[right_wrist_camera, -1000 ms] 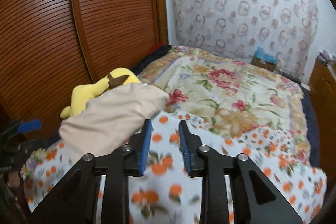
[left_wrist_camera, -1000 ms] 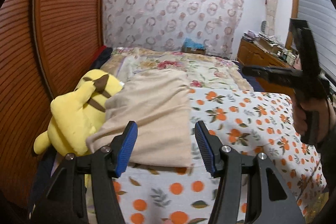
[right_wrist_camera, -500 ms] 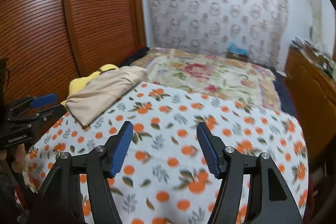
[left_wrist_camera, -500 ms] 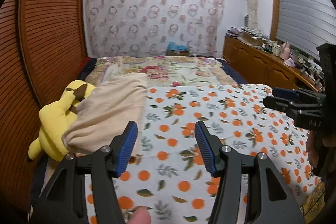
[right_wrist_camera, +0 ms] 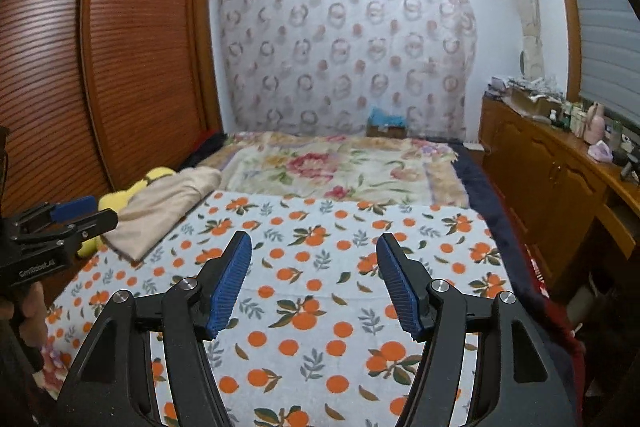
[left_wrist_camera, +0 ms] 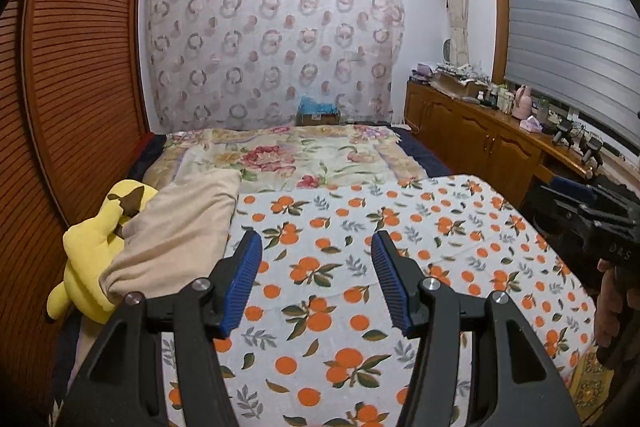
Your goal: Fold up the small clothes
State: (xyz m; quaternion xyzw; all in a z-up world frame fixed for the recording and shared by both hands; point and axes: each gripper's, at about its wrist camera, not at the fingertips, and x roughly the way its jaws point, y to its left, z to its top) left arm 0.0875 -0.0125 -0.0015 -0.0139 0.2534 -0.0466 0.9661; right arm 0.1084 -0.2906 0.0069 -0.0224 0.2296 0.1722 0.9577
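Observation:
A folded beige garment (left_wrist_camera: 180,227) (right_wrist_camera: 164,207) lies at the left edge of the bed, partly resting on a yellow plush toy (left_wrist_camera: 86,247). My left gripper (left_wrist_camera: 316,239) is open with nothing between its blue pads, held over the orange-print cloth (left_wrist_camera: 400,227) just right of the garment. My right gripper (right_wrist_camera: 313,239) is also open and empty, over the middle of that cloth (right_wrist_camera: 320,219). In the right wrist view the left gripper (right_wrist_camera: 100,213) shows at the left edge, close to the garment's near end.
A slatted wooden wardrobe (left_wrist_camera: 80,87) runs along the bed's left side. A floral bedspread (left_wrist_camera: 300,159) covers the far half of the bed. A wooden cabinet (left_wrist_camera: 480,143) with clutter on top stands to the right, under a window blind.
Both grippers have drawn back from the beige garment, which stays at the bed's left edge. The right jaws went from nearly closed to wide open. The left jaws kept their width.

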